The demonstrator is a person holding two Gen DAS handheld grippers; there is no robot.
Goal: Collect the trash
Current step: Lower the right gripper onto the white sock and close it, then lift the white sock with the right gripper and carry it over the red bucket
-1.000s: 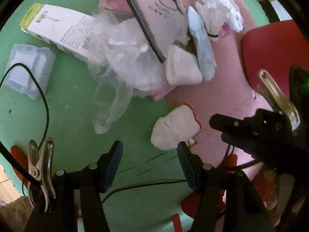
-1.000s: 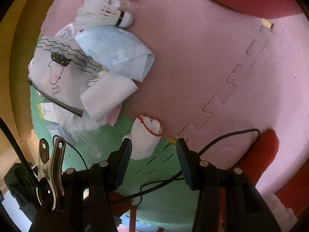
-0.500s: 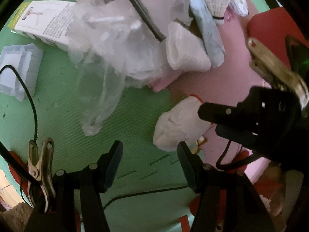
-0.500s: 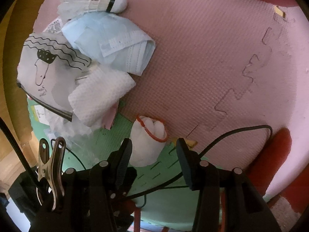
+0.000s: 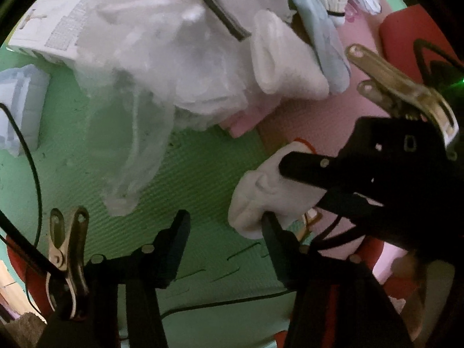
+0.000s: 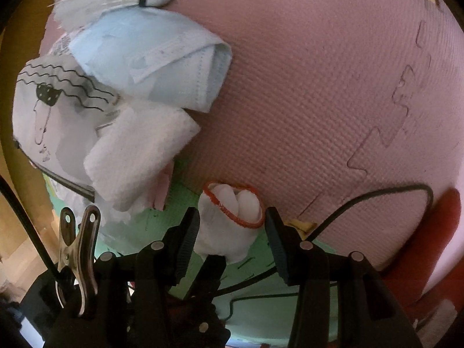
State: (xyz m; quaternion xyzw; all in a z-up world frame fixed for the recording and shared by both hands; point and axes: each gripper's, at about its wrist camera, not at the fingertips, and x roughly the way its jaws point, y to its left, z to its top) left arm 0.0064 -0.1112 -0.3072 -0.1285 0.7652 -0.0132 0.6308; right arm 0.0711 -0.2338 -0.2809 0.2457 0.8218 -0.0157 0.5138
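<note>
Your right gripper (image 6: pixel 232 226) jaws, just closing, straddle the white wad (image 6: pixel 229 232) at the green mat (image 5: pixel 203 174) seam, not yet pressing. Left gripper (image 5: pixel 223 232) jaws apart. Soft, light: pinch mid-body.

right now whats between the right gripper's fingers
The white sock with the red cuff sits between the right gripper fingers, pads not yet pressing it; its jaws have just been closing. Right wrist view shows it.
</note>
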